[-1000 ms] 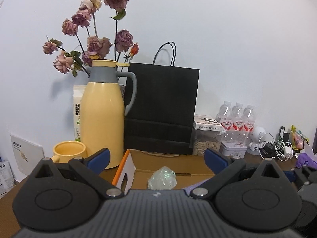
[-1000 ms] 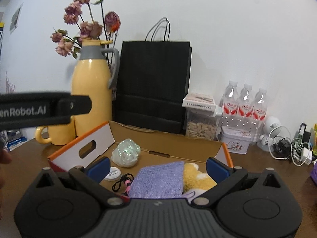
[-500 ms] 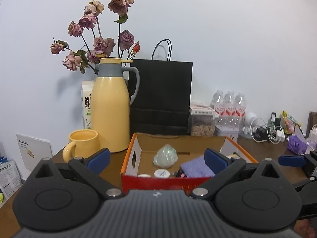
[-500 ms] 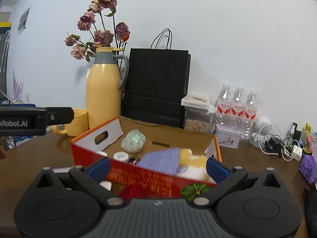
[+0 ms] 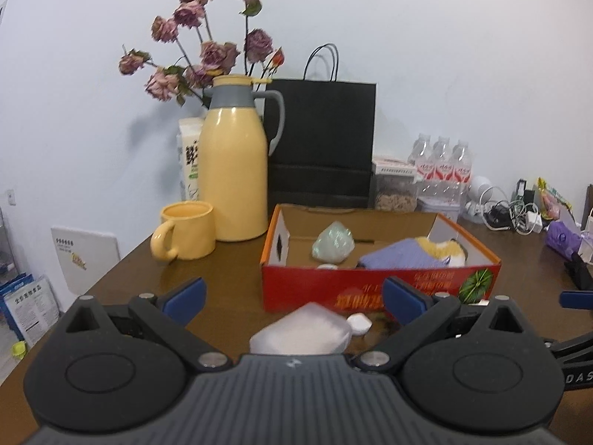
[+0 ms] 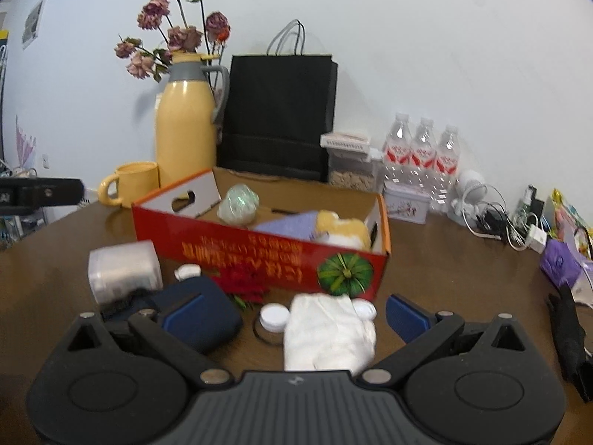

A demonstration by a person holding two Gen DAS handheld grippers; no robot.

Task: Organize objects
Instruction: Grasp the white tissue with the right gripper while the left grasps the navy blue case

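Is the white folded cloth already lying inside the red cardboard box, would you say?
No, the white cloth lies on the table in front of the red box, outside its front wall.

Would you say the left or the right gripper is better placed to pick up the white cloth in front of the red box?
Right, probably. The white cloth lies centred between the right gripper's open jaws; the left gripper faces a translucent container instead.

Both wrist views face the red box (image 5: 378, 289) nearby.

White letters "DAS" show on a black gripper part (image 5: 576, 365) at the right edge of the left wrist view. The red cardboard box (image 6: 259, 250) bears yellow characters, upside down, too blurred to read.
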